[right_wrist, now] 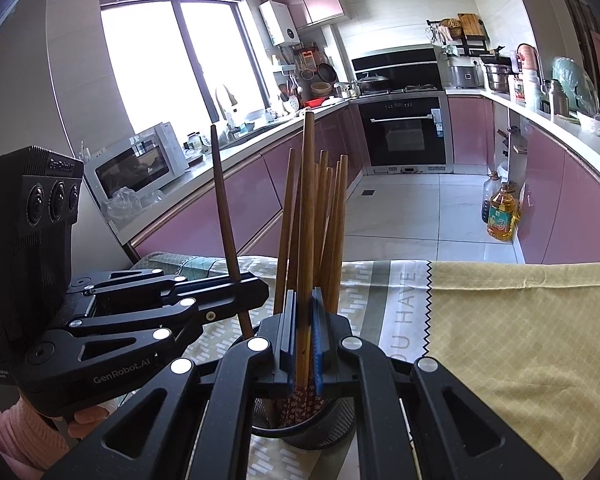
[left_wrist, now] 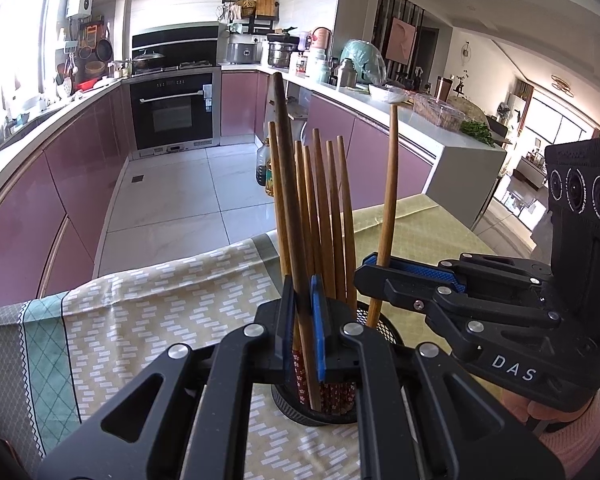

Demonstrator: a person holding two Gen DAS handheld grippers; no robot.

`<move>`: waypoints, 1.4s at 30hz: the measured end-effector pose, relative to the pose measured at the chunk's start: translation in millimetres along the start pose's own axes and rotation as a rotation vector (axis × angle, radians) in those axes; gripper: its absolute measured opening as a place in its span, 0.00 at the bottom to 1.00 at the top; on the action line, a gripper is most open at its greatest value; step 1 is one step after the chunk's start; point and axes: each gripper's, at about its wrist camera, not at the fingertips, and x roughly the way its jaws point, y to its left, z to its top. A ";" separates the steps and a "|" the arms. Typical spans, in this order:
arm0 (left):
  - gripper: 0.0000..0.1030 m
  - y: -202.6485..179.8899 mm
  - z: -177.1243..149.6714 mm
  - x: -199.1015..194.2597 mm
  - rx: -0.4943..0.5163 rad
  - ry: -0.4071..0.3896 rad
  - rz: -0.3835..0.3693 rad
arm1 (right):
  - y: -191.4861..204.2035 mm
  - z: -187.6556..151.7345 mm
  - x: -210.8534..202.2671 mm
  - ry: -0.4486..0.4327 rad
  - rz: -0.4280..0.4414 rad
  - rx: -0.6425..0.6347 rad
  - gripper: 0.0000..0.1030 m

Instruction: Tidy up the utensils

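Left gripper [left_wrist: 300,320] jaws clamp a dark wooden chopstick [left_wrist: 285,184]; right gripper [right_wrist: 303,332] jaws clamp a lighter wooden chopstick [right_wrist: 308,216]. Both lower ends are inside the black mesh holder [left_wrist: 380,320], mid-bench among upright chopsticks [left_wrist: 324,200]. Light, stiff, smooth: best pinched mid-shaft.

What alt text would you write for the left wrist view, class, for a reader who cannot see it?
The left claw is shut on a dark chopstick that stands in a black mesh holder full of wooden chopsticks, on a patterned tablecloth. Beside it, the right claw grips a lighter chopstick; a kitchen lies behind.
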 end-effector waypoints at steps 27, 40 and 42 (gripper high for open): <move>0.36 18.4 -17.8 13.3 -0.030 -0.023 0.028 | 1.4 -6.2 -0.7 0.002 -0.001 0.000 0.20; 0.95 35.5 -73.3 -67.5 -0.055 -0.290 0.275 | 31.5 -46.3 -42.4 -0.140 -0.190 -0.129 0.89; 0.95 35.3 -79.6 -76.1 -0.057 -0.311 0.300 | 35.7 -54.3 -48.5 -0.170 -0.214 -0.139 0.93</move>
